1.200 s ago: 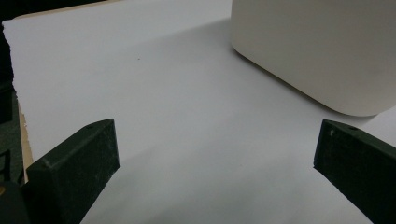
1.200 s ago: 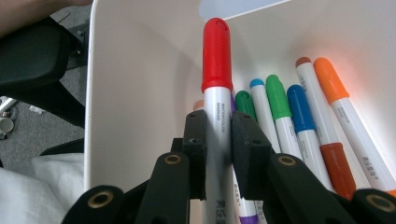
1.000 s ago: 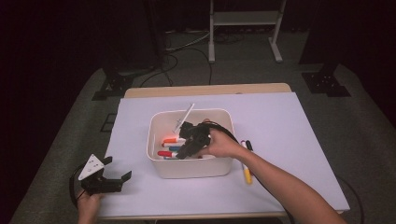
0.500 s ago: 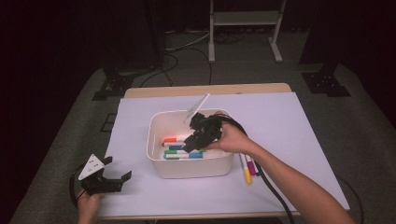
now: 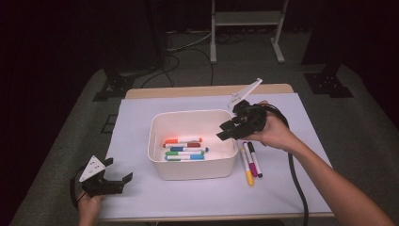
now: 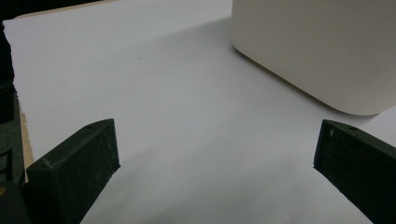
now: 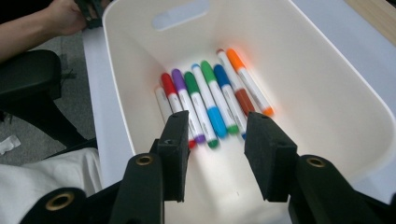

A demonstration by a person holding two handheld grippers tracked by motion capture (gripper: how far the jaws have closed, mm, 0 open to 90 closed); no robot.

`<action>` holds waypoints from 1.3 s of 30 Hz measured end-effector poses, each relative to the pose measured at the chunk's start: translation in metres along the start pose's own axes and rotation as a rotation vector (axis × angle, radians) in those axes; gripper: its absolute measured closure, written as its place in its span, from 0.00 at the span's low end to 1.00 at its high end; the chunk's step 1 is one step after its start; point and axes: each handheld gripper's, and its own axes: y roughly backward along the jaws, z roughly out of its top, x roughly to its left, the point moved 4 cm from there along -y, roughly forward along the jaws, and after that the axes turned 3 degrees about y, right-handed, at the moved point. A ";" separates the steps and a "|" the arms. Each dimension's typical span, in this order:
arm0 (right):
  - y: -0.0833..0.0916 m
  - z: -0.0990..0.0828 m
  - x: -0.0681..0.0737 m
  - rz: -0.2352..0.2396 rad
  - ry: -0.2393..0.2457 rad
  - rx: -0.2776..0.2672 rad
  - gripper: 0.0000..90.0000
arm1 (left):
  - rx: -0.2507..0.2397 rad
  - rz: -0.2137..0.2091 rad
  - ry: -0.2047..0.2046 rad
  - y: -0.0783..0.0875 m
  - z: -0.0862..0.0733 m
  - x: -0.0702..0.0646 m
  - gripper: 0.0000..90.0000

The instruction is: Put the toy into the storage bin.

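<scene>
The right tongs [image 5: 229, 130] hang above the right rim of the white bin [image 5: 157, 136], tipped down toward its inside. Their jaws have just been opening and now stand partly spread with nothing between them. Below them, in the right gripper view, the markers [image 7: 212, 105] lie side by side on the bin's floor, apart from the jaw tips: red, purple, green, blue, and one with orange caps at the far edge of the row. Two more markers [image 5: 250, 161], one yellow-tipped and one magenta, lie on the white sheet [image 5: 136, 113] just beside the bin's right wall, under the right hand [image 5: 273, 132]. The left tongs [image 5: 113, 181] rest low on the table near its front left corner, well apart from the bin, jaws spread wide and empty.
</scene>
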 end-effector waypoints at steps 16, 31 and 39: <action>0.018 -0.103 -0.022 -0.071 -0.166 0.003 0.62 | -0.004 0.009 -0.008 -0.001 0.000 -0.001 0.00; -0.032 -0.165 -0.045 -0.130 -0.308 0.073 0.61 | -0.004 0.006 -0.004 0.000 0.000 -0.001 0.00; -0.045 -0.180 -0.057 -0.195 -0.368 0.065 0.61 | -0.005 0.007 -0.004 0.000 0.000 -0.001 0.00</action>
